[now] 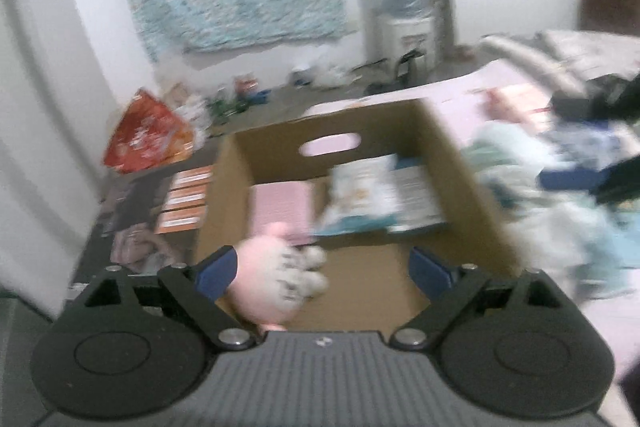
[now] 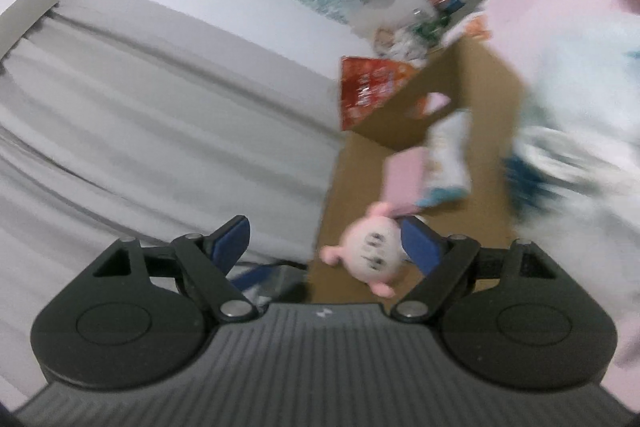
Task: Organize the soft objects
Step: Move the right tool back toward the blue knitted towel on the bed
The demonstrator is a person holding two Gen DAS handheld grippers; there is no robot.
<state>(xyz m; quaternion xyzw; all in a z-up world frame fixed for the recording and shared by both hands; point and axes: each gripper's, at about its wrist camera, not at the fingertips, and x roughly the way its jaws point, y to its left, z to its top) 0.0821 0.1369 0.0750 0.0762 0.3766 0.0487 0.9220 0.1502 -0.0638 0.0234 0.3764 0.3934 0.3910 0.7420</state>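
Looking squishy and light, the pink plush toy (image 1: pixel 276 275) probably grips best around its round middle; both claws, left gripper (image 1: pixel 324 269) and right gripper (image 2: pixel 325 247), gape apart, holding nothing.

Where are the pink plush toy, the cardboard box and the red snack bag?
pink plush toy (image 2: pixel 372 255): right wrist view, its face.
cardboard box (image 1: pixel 276 157): left wrist view, inner far wall.
red snack bag (image 1: pixel 146 135): left wrist view, its front.

Pink bed sheet (image 1: pixel 472 95), cardboard box (image 1: pixel 452 147), pale clothes (image 1: pixel 560 219)
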